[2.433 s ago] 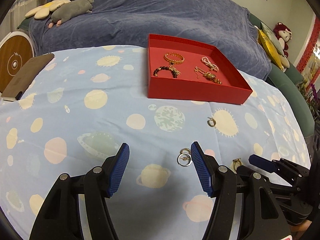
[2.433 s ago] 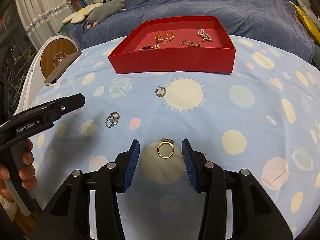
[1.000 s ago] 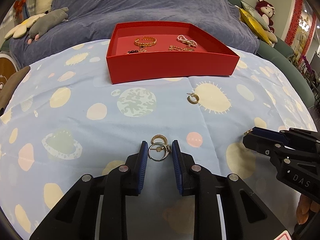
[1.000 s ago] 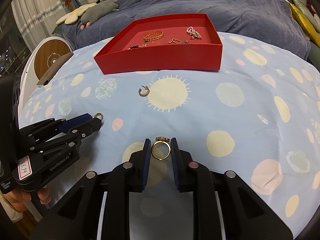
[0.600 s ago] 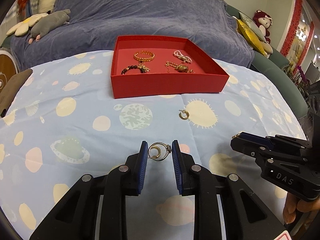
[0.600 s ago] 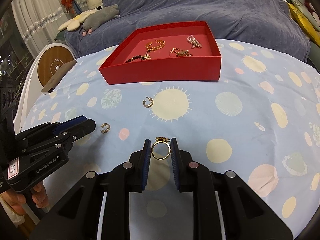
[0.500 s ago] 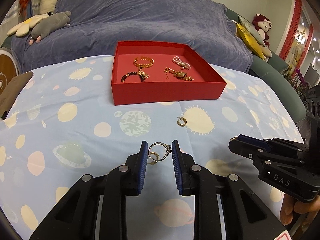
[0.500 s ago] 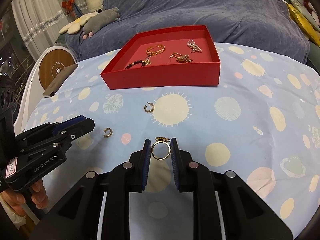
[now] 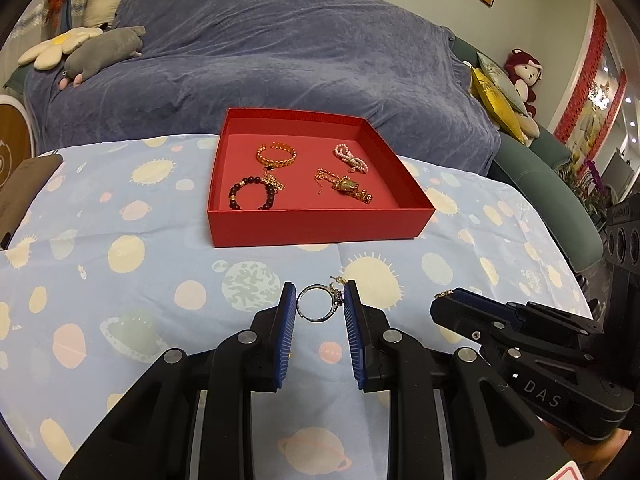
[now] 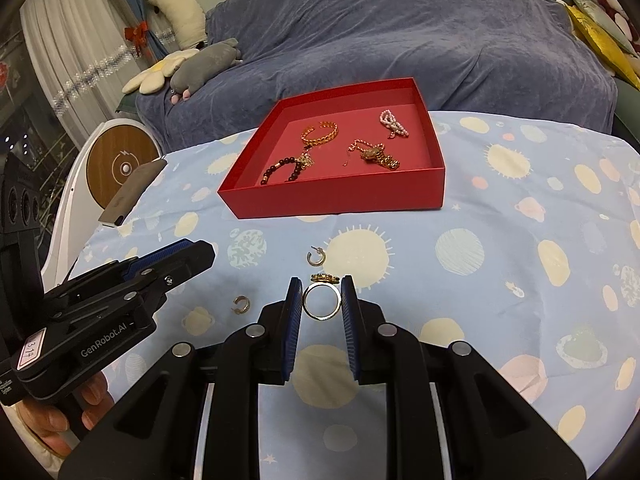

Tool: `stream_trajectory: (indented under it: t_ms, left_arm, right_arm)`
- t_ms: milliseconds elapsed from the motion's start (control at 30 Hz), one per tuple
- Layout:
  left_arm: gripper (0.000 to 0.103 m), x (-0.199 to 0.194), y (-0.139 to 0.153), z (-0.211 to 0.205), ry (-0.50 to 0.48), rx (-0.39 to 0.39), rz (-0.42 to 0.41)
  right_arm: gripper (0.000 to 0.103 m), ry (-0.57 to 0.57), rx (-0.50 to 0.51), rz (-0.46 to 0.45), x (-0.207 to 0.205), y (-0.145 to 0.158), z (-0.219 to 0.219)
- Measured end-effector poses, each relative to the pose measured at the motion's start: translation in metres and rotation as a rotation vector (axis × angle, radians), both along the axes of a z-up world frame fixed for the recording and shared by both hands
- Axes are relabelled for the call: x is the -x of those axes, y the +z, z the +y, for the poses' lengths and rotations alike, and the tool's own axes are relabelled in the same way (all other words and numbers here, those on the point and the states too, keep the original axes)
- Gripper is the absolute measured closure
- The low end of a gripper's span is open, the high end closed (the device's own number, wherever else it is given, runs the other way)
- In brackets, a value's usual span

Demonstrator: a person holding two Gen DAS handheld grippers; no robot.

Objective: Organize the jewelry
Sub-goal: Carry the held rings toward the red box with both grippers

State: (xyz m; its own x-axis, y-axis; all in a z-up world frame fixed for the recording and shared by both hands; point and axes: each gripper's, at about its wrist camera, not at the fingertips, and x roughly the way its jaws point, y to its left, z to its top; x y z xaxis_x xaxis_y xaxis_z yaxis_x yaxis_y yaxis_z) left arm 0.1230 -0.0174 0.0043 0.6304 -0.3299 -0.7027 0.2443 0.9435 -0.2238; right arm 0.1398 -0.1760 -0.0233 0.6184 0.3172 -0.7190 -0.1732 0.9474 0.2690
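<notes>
My left gripper (image 9: 319, 292) is shut on a silver ring (image 9: 334, 300) and holds it upright above the planet-print cloth. My right gripper (image 10: 321, 286) is shut on a gold ring (image 10: 326, 278) with a small ornament on top, also clear of the cloth. A red tray (image 9: 320, 228) stands ahead of both, holding a gold chain bracelet (image 9: 276, 155), a dark bead bracelet (image 9: 250, 194), a pearl piece (image 9: 352, 158) and a gold pendant chain (image 9: 346, 186). Two gold hoop earrings (image 10: 316, 258) (image 10: 242, 305) lie on the cloth before the tray (image 10: 340, 200).
A blue-covered sofa (image 9: 280, 60) with soft toys rises behind the table. A brown flat case (image 10: 132, 188) lies at the table's left edge, next to a round wooden disc (image 10: 122, 166). In the right wrist view the left gripper (image 10: 176, 252) sits to the left, a hand below it.
Both grippers went from open around the rings to shut on them, then rose with them. A gold hoop earring that lay against the silver ring stayed on the cloth.
</notes>
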Motion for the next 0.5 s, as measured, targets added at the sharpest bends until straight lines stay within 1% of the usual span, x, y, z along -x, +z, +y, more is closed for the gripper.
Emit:
stream_trajectory:
  t_ms: [300, 500]
  left_arm:
    - [0.081, -0.007, 0.001, 0.003, 0.024, 0.013, 0.003]
    - [0.081, -0.009, 0.001, 0.012, 0.045, 0.018, 0.007]
  right_arm:
    - [0.084, -0.009, -0.024, -0.002, -0.006, 0.004, 0.003]
    - [0.084, -0.012, -0.020, -0.001, -0.008, 0.004, 0.004]
